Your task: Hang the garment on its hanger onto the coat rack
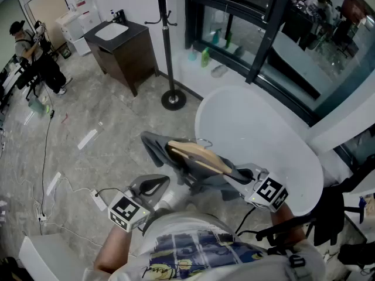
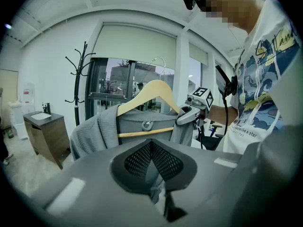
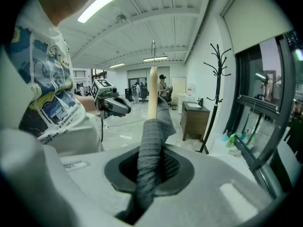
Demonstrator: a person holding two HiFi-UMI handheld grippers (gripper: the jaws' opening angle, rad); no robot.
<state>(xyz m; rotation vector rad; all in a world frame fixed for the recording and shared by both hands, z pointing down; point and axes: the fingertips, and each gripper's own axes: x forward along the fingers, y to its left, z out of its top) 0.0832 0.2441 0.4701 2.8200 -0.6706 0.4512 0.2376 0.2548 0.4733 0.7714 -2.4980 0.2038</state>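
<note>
A grey garment (image 1: 176, 160) hangs on a wooden hanger (image 1: 199, 156) with a metal hook, held in the air in front of me. My right gripper (image 1: 243, 174) is shut on the garment's shoulder over the hanger's end; in the right gripper view the grey cloth (image 3: 149, 141) runs into the closed jaws and the wooden arm (image 3: 152, 93) rises beyond. My left gripper (image 1: 161, 183) is below and to the left, shut on a fold of the garment's lower edge (image 2: 154, 190). The black coat rack (image 1: 167, 45) stands further off on the floor, apart from the hanger.
A white round table (image 1: 263, 139) is just right of the garment. A dark cabinet with a sink (image 1: 123, 45) stands left of the coat rack. Glass-fronted black frames (image 1: 252, 28) run behind. Cables (image 1: 58, 186) lie on the floor at left, and a person (image 1: 35, 57) is far left.
</note>
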